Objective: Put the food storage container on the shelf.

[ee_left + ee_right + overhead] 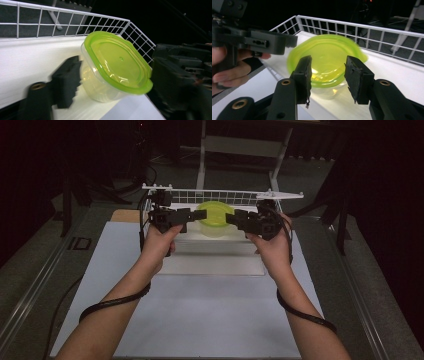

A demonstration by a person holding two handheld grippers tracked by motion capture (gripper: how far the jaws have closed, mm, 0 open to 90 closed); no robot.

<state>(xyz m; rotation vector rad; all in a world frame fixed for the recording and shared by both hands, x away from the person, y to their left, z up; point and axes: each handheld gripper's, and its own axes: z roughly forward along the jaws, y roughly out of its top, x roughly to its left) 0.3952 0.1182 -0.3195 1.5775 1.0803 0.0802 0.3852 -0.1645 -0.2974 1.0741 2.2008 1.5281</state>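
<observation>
Clear plastic container [214, 226] with a lime-green lid [215, 213], sitting tilted inside the white wire basket [222, 195] at the far end of the table, roughly mid-basket and close to the back wire wall. Lid [117, 61] snapped on, slanting down toward one side in the left gripper view, see-through tub [96, 86] below it resting on the basket's white floor. Flanked on both sides: left gripper [192, 215] just beside the container's left edge, right gripper [231, 218] just beside its right edge, both pointing inward at it. Left one: only one black jaw clearly visible in its own view, blurred, right next to the tub wall, not visibly pressing, so reads as released and fairly wide. Right gripper [328, 72] parted to a middling gap, pads clear of the lid [324, 58], container showing through the gap and a bit beyond the fingertips, nothing pinched. Same view also catching the left gripper [287, 41] and the hand [229, 67] wrapped around it, off to the side. Underneath it all, a white mat [200, 310] over the table, cables looping round both forearms.
</observation>
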